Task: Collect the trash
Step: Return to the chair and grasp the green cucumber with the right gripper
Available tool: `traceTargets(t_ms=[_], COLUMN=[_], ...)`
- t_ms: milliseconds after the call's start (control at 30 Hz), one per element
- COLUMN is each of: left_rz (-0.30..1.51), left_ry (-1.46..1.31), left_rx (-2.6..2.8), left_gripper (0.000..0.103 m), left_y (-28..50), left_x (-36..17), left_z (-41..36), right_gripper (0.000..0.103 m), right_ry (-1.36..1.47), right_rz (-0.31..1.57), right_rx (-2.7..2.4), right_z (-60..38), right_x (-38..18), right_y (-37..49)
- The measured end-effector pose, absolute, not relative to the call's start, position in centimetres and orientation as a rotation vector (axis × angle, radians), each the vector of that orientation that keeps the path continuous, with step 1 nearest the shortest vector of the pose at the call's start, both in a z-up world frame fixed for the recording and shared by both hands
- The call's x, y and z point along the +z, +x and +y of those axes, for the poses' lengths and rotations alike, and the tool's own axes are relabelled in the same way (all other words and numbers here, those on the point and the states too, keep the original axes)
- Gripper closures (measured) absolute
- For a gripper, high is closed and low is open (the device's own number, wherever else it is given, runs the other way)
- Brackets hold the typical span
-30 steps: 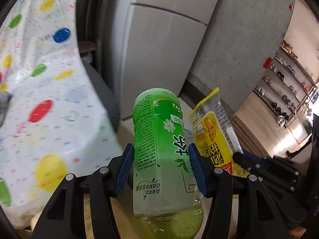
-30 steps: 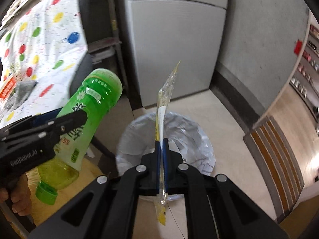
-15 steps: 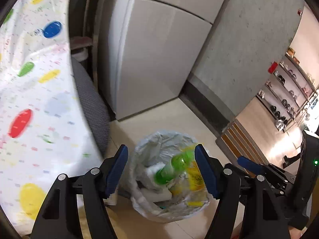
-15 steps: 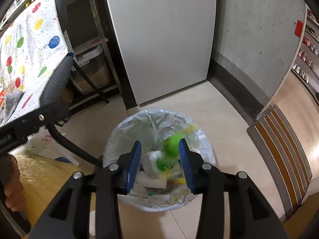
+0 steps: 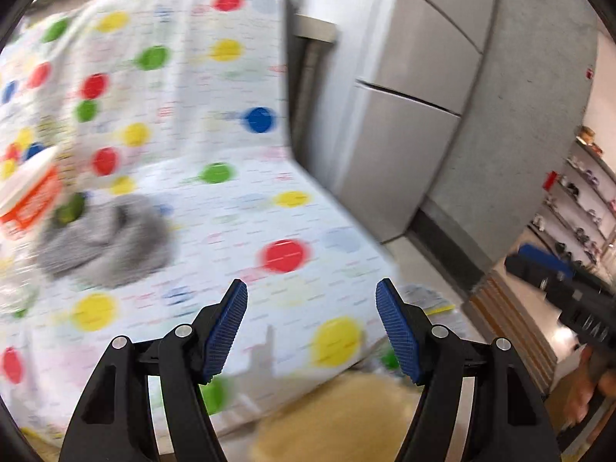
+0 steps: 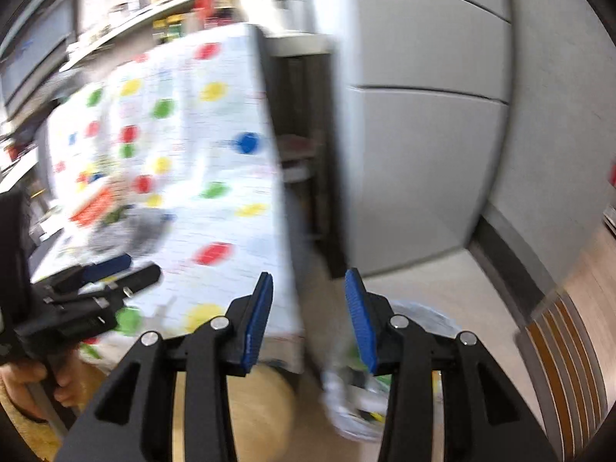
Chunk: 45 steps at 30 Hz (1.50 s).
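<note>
My left gripper (image 5: 312,327) is open and empty, raised over the edge of the table with the polka-dot cloth (image 5: 215,200). My right gripper (image 6: 308,319) is open and empty too. The trash bin with its clear liner (image 6: 358,396) shows low between and below the right fingers, and a part of it peeks out past the table edge in the left wrist view (image 5: 427,300). On the cloth lie a crumpled grey rag (image 5: 107,238) and an orange and white packet (image 5: 30,196), both blurred. The left gripper also shows at the left of the right wrist view (image 6: 104,273).
A grey fridge (image 5: 404,134) stands behind the table and a dark shelf unit (image 6: 304,154) sits between them. A concrete wall (image 5: 539,115) and a wooden step (image 6: 566,346) lie to the right. My tan sleeve (image 5: 338,419) is low in view.
The green bottle and the yellow wrapper dropped into the bin as both grippers opened. Both grippers have since swung up and left, from over the bin toward the table.
</note>
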<state>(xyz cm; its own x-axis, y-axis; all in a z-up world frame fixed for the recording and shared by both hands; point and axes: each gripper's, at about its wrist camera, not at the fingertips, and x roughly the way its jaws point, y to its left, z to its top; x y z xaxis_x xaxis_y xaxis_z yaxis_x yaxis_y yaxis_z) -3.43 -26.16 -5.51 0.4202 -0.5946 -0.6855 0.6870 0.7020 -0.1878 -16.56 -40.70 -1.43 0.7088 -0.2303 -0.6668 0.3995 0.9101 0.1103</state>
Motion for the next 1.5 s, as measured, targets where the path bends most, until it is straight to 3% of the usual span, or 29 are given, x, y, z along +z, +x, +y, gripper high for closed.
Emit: traceTargets(t_ms=[533,1067,1333,1500], left_rz=[0.826,0.849,0.867,0.866], left_ry=[0.058,0.003,-0.022,-0.011], left_rx=[-0.372,-0.263,-0.256,-0.235], left_gripper=[0.033,0.033,0.033,0.033], left_y=[6.1,14.4,15.1,14.7], left_x=[-4.9,-5.9,-6.7,-6.5], left_z=[-6.0,-0.5,0.9,1.4], right_gripper=[0.064,0.064,0.064,0.07], right_ry=[0.108,0.084,0.1,0.099], right_rz=[0.799,0.876,0.936,0.936], right_rx=[-0.018,0.086,0.032,0.017], right_z=[-26.4,-19.8,-19.5,-19.5], right_x=[-3.2,-7.7,-9.7,-9.4], right_y=[-1.5,16.1,19.7,19.0])
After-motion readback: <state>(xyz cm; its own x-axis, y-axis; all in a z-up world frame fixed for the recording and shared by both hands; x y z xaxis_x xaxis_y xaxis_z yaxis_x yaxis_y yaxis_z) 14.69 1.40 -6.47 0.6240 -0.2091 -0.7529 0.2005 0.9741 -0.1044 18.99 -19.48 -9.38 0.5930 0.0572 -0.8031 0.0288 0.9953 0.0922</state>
